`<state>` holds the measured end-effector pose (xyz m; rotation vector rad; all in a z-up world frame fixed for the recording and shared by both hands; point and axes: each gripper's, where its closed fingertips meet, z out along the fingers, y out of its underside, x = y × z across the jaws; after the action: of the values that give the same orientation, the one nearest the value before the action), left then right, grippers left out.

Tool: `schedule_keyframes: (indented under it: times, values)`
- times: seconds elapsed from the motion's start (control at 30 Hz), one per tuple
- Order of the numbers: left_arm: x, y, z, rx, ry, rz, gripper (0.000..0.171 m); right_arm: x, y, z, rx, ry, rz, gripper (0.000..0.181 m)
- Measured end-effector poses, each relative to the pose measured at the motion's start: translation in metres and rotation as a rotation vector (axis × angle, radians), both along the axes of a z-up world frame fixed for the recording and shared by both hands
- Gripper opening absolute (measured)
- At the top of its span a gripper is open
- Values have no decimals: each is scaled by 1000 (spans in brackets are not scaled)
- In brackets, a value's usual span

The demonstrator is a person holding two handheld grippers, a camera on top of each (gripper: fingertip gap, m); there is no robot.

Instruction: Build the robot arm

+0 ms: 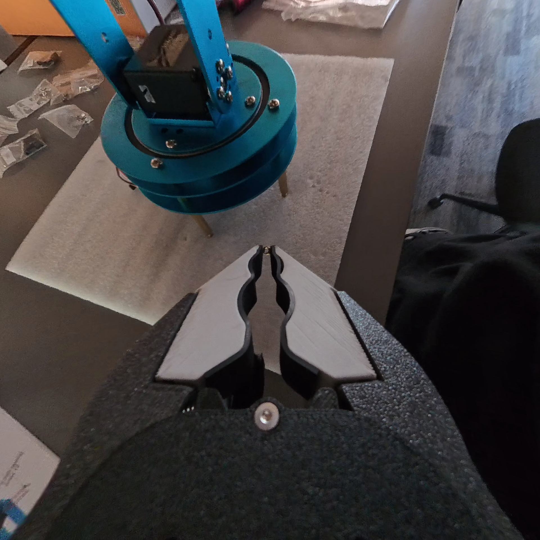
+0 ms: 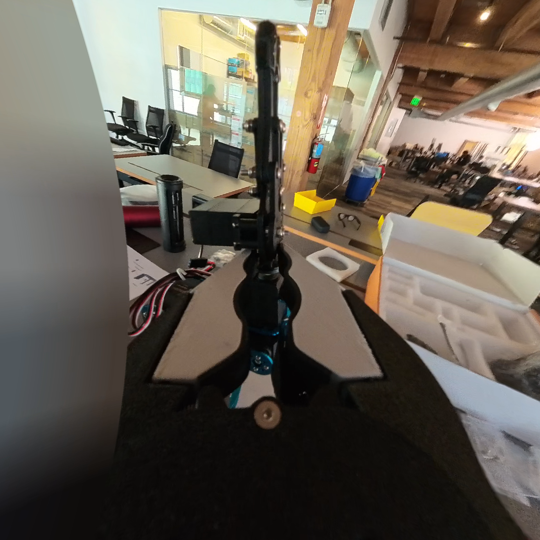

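In the left wrist view my left gripper (image 1: 266,249) is shut on a tiny metal nut (image 1: 266,249) pinched at its fingertips, above a grey foam mat (image 1: 122,239). Ahead on the mat stands a small blue robot arm: a round blue base (image 1: 204,163) on brass legs, with a black servo (image 1: 169,84) between blue brackets. In the right wrist view my right gripper (image 2: 267,257) is shut on a black claw assembly (image 2: 268,140) that stands upright, with a black servo (image 2: 222,223) on its left side. Blue metal parts (image 2: 267,336) show between the fingers below.
Small clear bags of hardware (image 1: 43,99) lie on the brown table at the left. A black chair (image 1: 520,175) is beyond the table's right edge. An open white box with foam compartments (image 2: 438,292), a black cylinder (image 2: 171,213), servo wires (image 2: 163,295) and a yellow bin (image 2: 314,201) surround the claw. One gripper's finger ends stand about 30 cm off the other's.
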<state>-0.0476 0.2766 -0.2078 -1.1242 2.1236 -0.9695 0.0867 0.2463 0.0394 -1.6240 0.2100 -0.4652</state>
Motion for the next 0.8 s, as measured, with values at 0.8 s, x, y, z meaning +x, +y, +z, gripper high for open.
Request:
schedule_keyframes:
  times: [0.8]
  values:
    - [12, 12, -8, 49, 71, 31, 5, 30, -12, -4, 286, 461, 68, 13]
